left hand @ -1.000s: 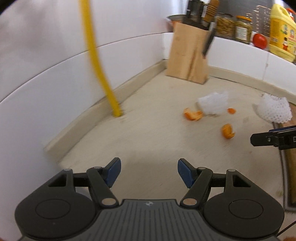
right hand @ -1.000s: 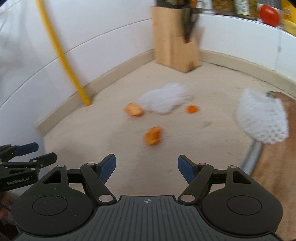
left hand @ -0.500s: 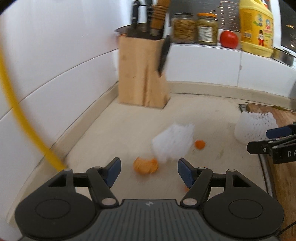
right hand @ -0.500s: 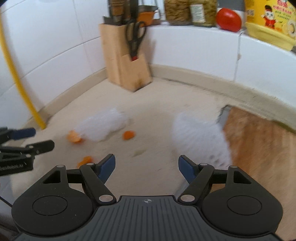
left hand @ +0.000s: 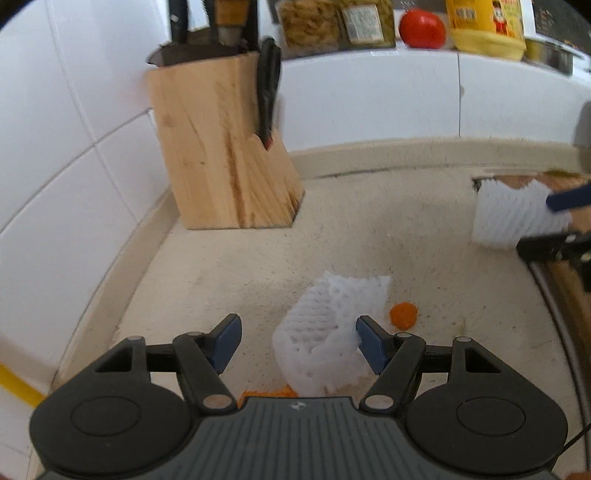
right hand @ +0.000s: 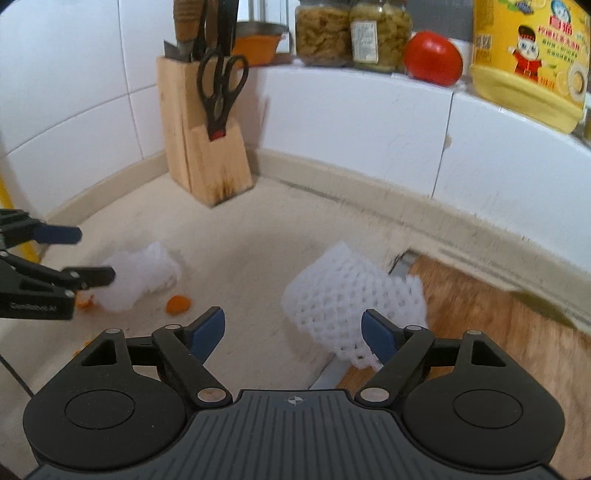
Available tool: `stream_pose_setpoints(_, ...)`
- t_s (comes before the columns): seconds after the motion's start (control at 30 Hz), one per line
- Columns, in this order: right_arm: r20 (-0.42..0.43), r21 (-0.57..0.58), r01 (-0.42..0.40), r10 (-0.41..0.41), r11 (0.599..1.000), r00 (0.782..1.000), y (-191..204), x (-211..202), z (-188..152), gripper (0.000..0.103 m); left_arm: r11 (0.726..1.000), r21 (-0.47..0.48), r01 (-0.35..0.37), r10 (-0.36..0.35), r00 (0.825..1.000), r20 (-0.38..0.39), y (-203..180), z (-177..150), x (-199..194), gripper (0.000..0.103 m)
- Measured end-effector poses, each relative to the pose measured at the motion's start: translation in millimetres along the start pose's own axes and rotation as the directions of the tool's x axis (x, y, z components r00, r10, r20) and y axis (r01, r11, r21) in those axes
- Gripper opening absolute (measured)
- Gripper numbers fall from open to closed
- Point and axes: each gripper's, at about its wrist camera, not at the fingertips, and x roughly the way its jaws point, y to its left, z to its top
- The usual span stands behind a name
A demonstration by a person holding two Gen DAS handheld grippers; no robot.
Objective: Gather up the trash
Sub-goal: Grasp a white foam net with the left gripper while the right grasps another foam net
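My left gripper (left hand: 297, 341) is open, with a white foam fruit net (left hand: 325, 343) lying on the counter between its fingertips, nearer the right one. Orange peel pieces lie beside it (left hand: 403, 314) and just under the gripper body (left hand: 269, 391). My right gripper (right hand: 293, 332) is open around a second white foam net (right hand: 347, 299), which lies at the edge of the wooden cutting board (right hand: 498, 332). The right view also shows the first net (right hand: 140, 273), a peel piece (right hand: 178, 304) and the left gripper (right hand: 74, 254). The second net shows in the left view (left hand: 513, 214).
A wooden knife block (left hand: 221, 147) with scissors (right hand: 221, 85) stands in the back corner. Jars (right hand: 351, 29), a tomato (right hand: 433, 57) and a yellow oil bottle (right hand: 528, 55) sit on the tiled ledge. White tiled walls close off the left and back.
Both grippers moved forward and down toward the counter. The left one now has the first net between its fingers, the right one the second net. Both stay open.
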Motion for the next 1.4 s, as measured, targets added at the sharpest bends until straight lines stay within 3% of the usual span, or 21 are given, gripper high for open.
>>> stream_pose_setpoints(0.03, 0.003, -0.017, 0.014, -0.014, 1.000, 1.000, -1, 2, 0, 0.087, 1.000, 0.010, 0.006, -0.006, 1.000, -0.020, -1, 2, 6, 0.062)
stream_pose_setpoints(0.2, -0.033, -0.078, 0.065, -0.068, 0.995, 0.997, -6, 30, 4, 0.087, 0.997, -0.020, 0.072, -0.073, 0.994, -0.081, 3, 12, 23, 0.024)
stream_pose_setpoints(0.27, -0.042, -0.092, 0.072, -0.076, 0.993, 0.996, -7, 36, 7, 0.081, 0.996, -0.025, 0.091, -0.093, 0.991, -0.095, 4, 14, 23, 0.013)
stream_pose_setpoints(0.4, -0.067, -0.065, 0.062, -0.066, 0.996, 0.996, -11, 37, 12, 0.035, 0.990, -0.088, 0.107, -0.116, 0.989, -0.095, 20, 15, 15, 0.008)
stream_pose_setpoints(0.43, -0.074, -0.049, 0.056, -0.060, 0.997, 0.995, -14, 36, 13, 0.029, 0.989, -0.107, 0.100, -0.110, 0.990, -0.089, 26, 16, 12, 0.008)
stream_pose_setpoints(0.63, -0.075, 0.048, -0.021, 0.025, 0.999, 0.997, -28, 20, 14, 0.014, 0.978, -0.185, 0.101, -0.108, 0.994, -0.028, 52, 19, -16, 0.008)
stream_pose_setpoints(0.87, -0.061, 0.034, -0.055, 0.057, 0.998, 0.996, -21, 15, 14, 0.016, 0.986, -0.141, 0.086, -0.095, 0.994, -0.056, 45, 18, -5, 0.012)
stream_pose_setpoints(0.97, -0.077, 0.001, -0.035, 0.035, 0.999, 0.996, -18, 24, 13, 0.042, 0.985, -0.150, 0.082, -0.096, 0.991, -0.089, 46, 15, 11, 0.033)
stream_pose_setpoints(1.03, -0.060, -0.024, -0.013, 0.011, 1.000, 0.998, -17, 26, 12, 0.077, 0.989, -0.136, 0.048, -0.063, 0.992, -0.107, 45, 13, 19, 0.039)
stream_pose_setpoints(1.1, -0.040, -0.069, 0.026, -0.029, 0.997, 0.999, -15, 26, 11, 0.086, 0.994, -0.109, 0.012, -0.025, 0.992, -0.121, 41, 13, 27, 0.043)
stream_pose_setpoints(1.23, -0.051, -0.100, 0.062, -0.067, 0.993, 0.996, -16, 38, 9, 0.085, 0.996, -0.090, 0.025, -0.036, 0.991, -0.126, 34, 17, 39, 0.043)
stream_pose_setpoints(1.27, -0.064, -0.090, 0.063, -0.069, 0.994, 0.996, -19, 42, 8, 0.083, 0.995, -0.096, 0.022, -0.036, 0.990, -0.139, 32, 16, 43, 0.034)
stream_pose_setpoints(1.3, -0.082, -0.078, 0.072, -0.079, 0.994, 0.994, -21, 46, 7, 0.077, 0.994, -0.105, 0.029, -0.044, 0.988, -0.149, 32, 15, 45, 0.020)
stream_pose_setpoints(1.37, -0.085, -0.062, 0.101, -0.106, 0.993, 0.991, -26, 48, 6, 0.061, 0.990, -0.133, 0.055, -0.075, 0.986, -0.151, 33, 15, 44, 0.013)
stream_pose_setpoints(1.4, -0.086, -0.054, 0.107, -0.112, 0.993, 0.990, -29, 47, 7, 0.044, 0.990, -0.132, 0.045, -0.064, 0.987, -0.147, 32, 16, 41, 0.011)
